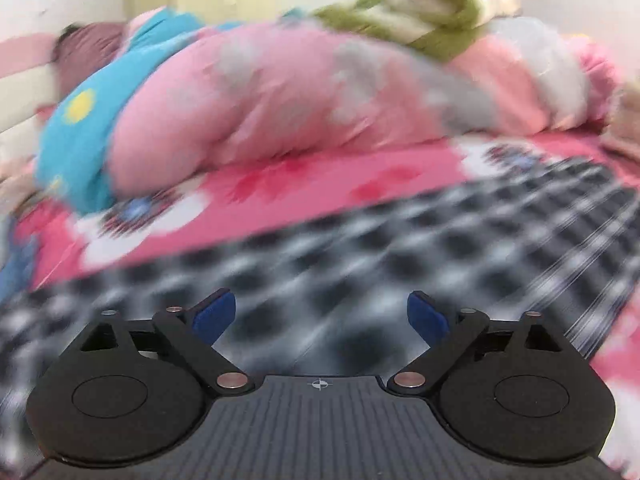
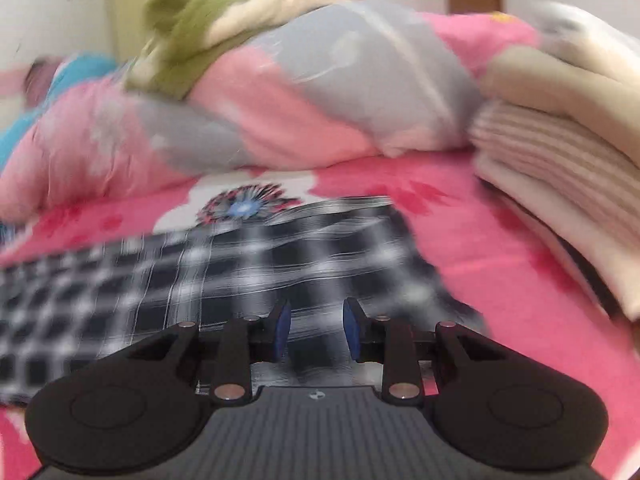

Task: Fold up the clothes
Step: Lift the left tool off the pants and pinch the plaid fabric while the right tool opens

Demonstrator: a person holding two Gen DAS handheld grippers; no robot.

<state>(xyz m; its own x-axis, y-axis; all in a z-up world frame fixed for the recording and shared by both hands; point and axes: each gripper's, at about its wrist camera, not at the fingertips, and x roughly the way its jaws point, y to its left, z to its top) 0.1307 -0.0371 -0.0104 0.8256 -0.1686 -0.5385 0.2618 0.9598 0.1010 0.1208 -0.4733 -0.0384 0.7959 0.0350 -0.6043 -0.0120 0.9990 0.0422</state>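
Landmark was the checked shirt, black-and-white, spread flat on the pink floral bedspread.

Left gripper hovered over the shirt's near part, jaws released wide, nothing between the blue pads. Right gripper sat low over the shirt's near right corner, jaws part-closed with a clear gap. Cloth lay under that gap, but with the blur I could not tell whether the pads pressed on it.

My read: I was lining up 2 grasp points for a fold. To do it well, pinch only 1 layer at each near corner, lift both evenly, carry the edge across without dragging the bedspread, and slow down, since both views smeared.

Left view alone showed a blue cloth with yellow dots beyond the shirt's left end. Right view alone showed the shirt's right edge and a folded cream stack right of it. Both showed the pink-grey quilt behind the shirt.
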